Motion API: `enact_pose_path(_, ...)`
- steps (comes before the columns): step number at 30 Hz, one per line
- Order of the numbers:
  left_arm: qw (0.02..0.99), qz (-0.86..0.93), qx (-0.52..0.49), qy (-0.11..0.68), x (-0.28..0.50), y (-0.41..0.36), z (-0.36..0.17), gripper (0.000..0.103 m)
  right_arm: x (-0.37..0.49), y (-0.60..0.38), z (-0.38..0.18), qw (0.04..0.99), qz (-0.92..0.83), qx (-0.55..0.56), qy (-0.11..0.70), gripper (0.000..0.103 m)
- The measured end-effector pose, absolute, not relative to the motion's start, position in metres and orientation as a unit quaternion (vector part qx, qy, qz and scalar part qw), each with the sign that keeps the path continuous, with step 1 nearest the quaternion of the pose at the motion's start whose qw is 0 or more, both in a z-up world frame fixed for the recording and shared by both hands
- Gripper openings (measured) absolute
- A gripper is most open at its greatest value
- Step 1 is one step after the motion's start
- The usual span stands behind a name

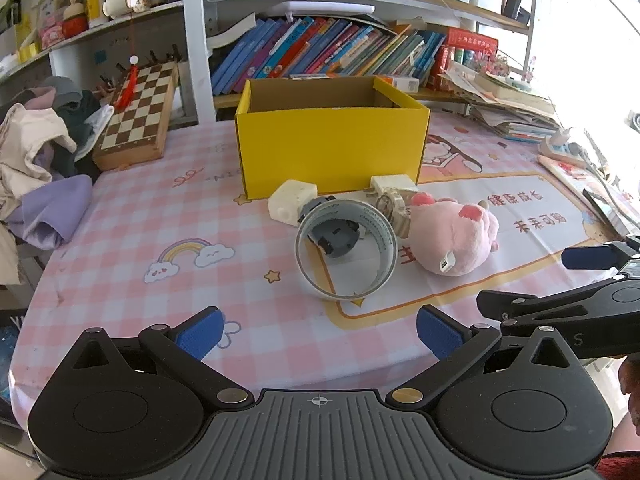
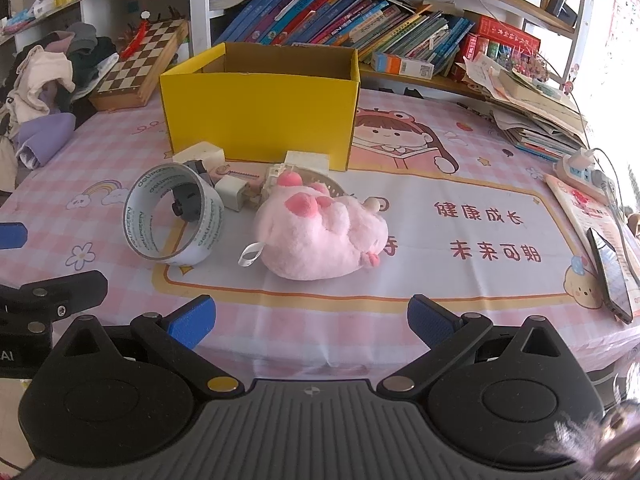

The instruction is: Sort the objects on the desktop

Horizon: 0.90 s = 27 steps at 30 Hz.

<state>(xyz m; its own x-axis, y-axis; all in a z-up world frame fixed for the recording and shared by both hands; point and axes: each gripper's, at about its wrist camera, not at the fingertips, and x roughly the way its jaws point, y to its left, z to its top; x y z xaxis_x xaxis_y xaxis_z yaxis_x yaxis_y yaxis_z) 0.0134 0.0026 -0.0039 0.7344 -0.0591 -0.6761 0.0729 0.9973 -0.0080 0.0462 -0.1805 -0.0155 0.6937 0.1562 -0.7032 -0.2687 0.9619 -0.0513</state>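
Note:
An open yellow box stands mid-table; it also shows in the right wrist view. In front of it lie a roll of clear tape standing on edge, a pink plush toy, a cheese-shaped white block, a white charger and a watch. The right wrist view shows the tape, the plush and a white plug. My left gripper is open and empty, short of the tape. My right gripper is open and empty, short of the plush.
A chessboard and a pile of clothes lie at the left. Books fill the shelf behind the box. Stacked papers, a power strip and a phone lie at the right edge.

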Motion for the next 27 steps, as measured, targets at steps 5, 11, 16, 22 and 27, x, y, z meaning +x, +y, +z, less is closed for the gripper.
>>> enact_pose_path(5, 0.932, -0.038, 0.008, 0.361, 0.0133, 0.0039, -0.0038, 0.103, 0.0465, -0.1791, -0.0154, 0.917, 0.117, -0.077, 0.374, 0.103)
enact_pose_path(11, 0.932, -0.041, 0.005, 0.361, 0.0125, 0.0045, -0.0036, 0.103, 0.0472, -0.1783, -0.0158, 0.915, 0.115, -0.079, 0.377, 0.103)
enact_pose_path(16, 0.932, -0.041, 0.003, 0.361, 0.0125, 0.0045, -0.0033, 0.103, 0.0473, -0.1784, -0.0163, 0.914, 0.117, -0.079, 0.38, 0.103)
enact_pose_path(22, 0.931, -0.045, 0.012, 0.362, 0.0114, 0.0013, -0.0037, 0.103, 0.0472, -0.1785, -0.0171, 0.912, 0.122, -0.079, 0.383, 0.103)
enact_pose_path(27, 0.932, -0.053, 0.023, 0.357, 0.0095, -0.003, -0.0021, 0.103, 0.047, -0.1776, -0.0182, 0.908, 0.133, -0.079, 0.39, 0.103)
